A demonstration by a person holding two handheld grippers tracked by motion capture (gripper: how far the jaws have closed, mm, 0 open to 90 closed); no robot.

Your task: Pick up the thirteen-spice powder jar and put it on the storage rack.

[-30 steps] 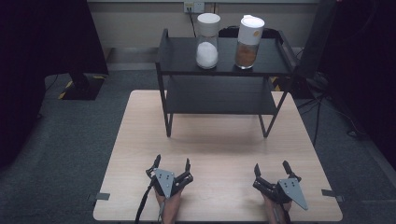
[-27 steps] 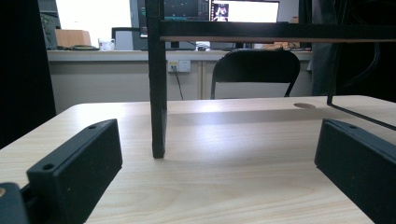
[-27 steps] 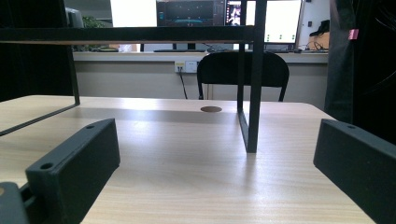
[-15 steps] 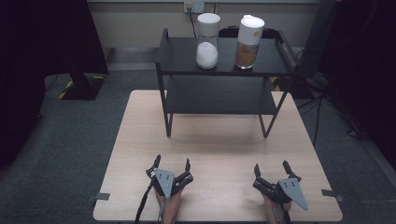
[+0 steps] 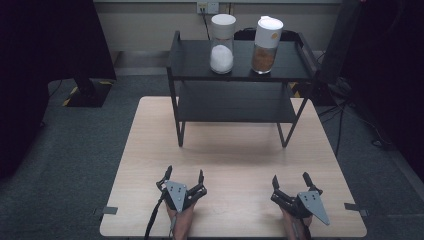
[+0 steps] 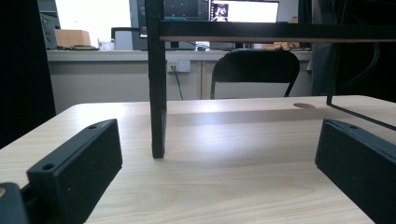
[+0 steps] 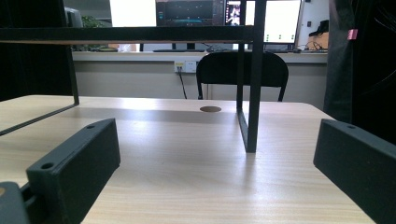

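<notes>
Two claws rest at the near edge of the pale wooden counter [image 5: 235,165], each held from below by a person's hand. The left claw [image 5: 184,180] has its jaws spread wide with nothing between them, and the right claw [image 5: 291,183] sits the same way, jaws apart and empty, well off to the side of the first. Farther back on the counter stands a black two-tier rack [image 5: 240,102]; seen along the left claw's jaws, one of its front legs [image 6: 158,93] rises straight ahead, and along the right claw's jaws the other front leg [image 7: 252,79] does. On the rack's top shelf two clear jars stand upright just beside each other: a jar of white powder [image 5: 221,37] on the left and a jar of brown grains [image 5: 265,39] on the right, both capped in white and both well apart from the claws.
</notes>
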